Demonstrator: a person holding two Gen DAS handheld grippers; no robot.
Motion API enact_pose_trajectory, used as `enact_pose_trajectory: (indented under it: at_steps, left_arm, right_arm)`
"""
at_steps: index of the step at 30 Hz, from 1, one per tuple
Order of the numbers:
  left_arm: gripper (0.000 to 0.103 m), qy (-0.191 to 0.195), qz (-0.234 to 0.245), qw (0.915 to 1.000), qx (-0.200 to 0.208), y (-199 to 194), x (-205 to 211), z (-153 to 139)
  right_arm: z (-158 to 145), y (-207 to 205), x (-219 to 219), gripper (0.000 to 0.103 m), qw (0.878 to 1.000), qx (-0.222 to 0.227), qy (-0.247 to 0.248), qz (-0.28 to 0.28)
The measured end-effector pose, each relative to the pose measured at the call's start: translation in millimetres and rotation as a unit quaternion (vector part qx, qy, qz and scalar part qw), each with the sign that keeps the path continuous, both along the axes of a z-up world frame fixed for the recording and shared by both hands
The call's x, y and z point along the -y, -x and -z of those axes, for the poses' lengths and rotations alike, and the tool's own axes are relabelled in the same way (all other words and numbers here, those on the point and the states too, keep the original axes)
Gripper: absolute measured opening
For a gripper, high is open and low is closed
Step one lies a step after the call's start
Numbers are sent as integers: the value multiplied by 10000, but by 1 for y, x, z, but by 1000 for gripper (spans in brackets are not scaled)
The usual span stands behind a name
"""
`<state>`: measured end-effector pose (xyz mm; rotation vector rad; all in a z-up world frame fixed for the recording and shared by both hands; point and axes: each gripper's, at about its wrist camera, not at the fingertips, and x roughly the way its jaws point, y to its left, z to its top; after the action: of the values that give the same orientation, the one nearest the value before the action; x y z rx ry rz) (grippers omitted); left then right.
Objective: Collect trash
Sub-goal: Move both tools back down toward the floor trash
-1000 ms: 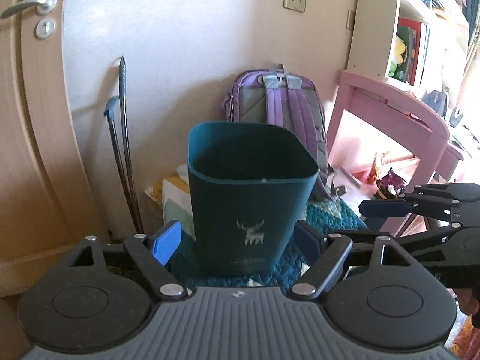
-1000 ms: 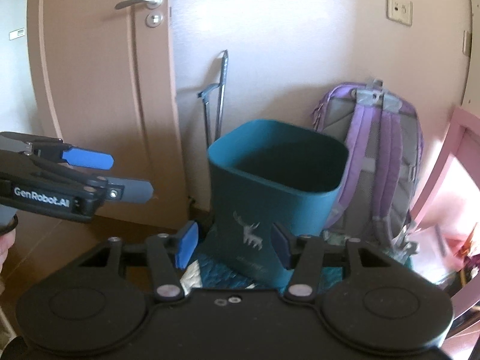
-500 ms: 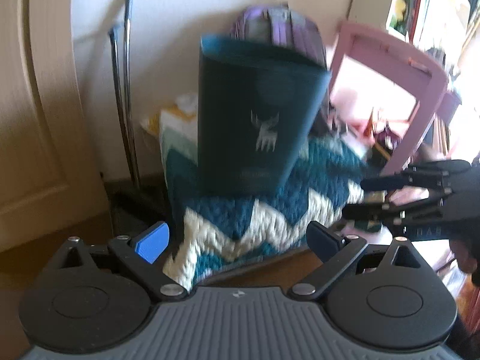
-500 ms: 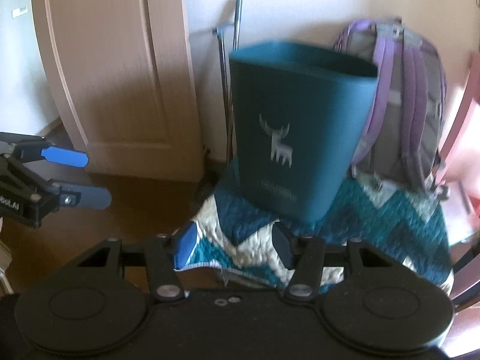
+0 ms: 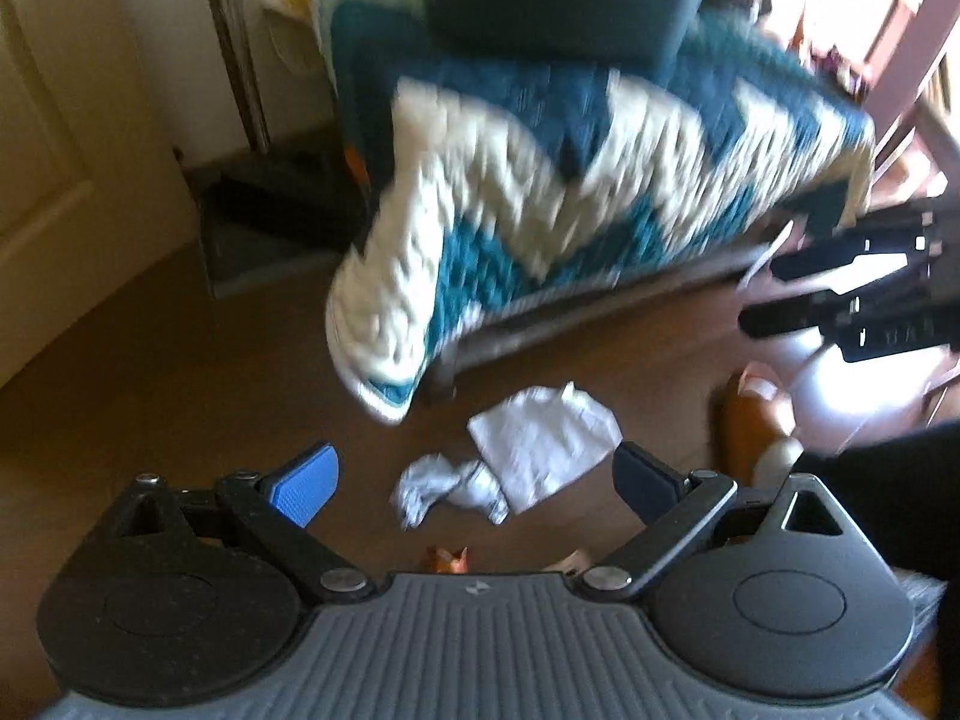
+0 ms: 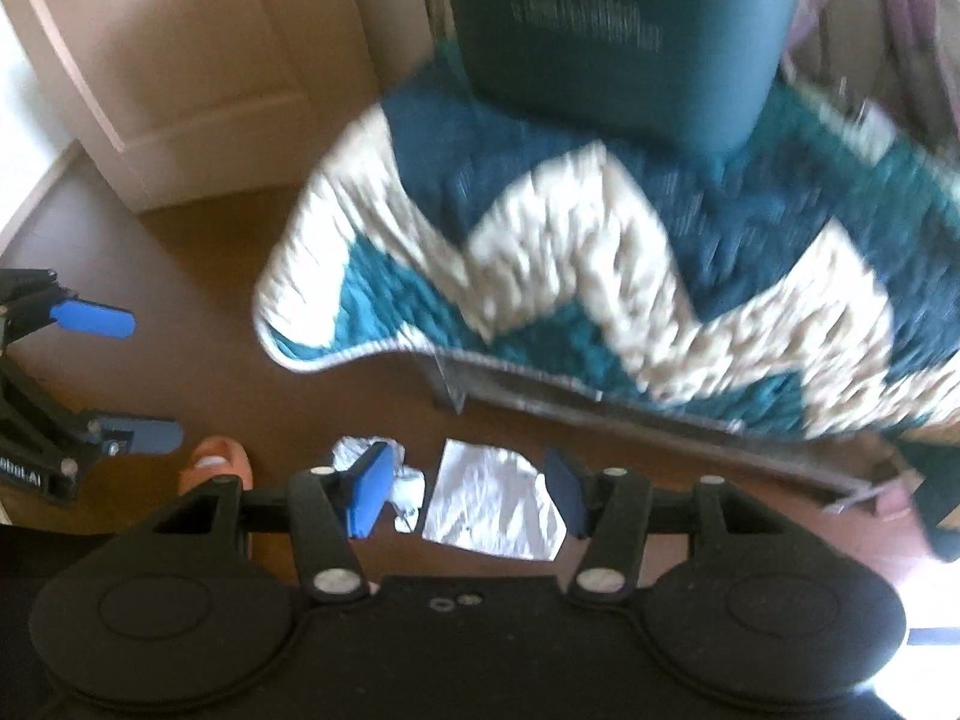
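Both views are blurry. The left gripper [image 5: 471, 483] points down at the brown floor [image 5: 180, 372], and its two blue fingers [image 5: 303, 483] are spread wide with nothing held between them. Two bits of trash lie on the floor in that gap: a small crumpled paper wad [image 5: 441, 489] near the middle, and a flatter white paper sheet [image 5: 543, 444] touching it at about 1 o'clock, closer to the right finger. The right gripper [image 6: 468, 495] is also spread apart and holds nothing. In its view the white paper sheet [image 6: 492, 507] lies right between the fingers, and the crumpled paper wad [image 6: 360, 456] sits at 9 o'clock from it, partly hidden behind the left blue finger [image 6: 369, 498]. At 12 o'clock in both views stands a dark green bin [image 6: 612, 30] on a blue and white zigzag blanket [image 6: 570, 264], well apart from the papers. An orange slipper [image 6: 213, 465] lies on the floor at 9 o'clock from the wad. The left gripper also shows at the left edge of the right view, open too.
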<state>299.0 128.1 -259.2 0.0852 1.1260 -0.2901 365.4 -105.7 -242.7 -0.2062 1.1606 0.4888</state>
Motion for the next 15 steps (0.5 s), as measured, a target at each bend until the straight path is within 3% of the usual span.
enact_pose_trajectory:
  at_steps: [5,12,15]
  left_arm:
    - [99,-411,535,9973,-289,-6,6,67]
    - [99,-253,710,9931,-896,-14,6,147]
    - [99,-391,823,9887,-1188,-15,9,184]
  right_arm:
    - [66,-12,-3,56,9989,-462,74,29]
    - [150,-26,-7,56,9939,-1053,310,-68]
    - [183,-32,-8,56,9912,-1198,559,-116]
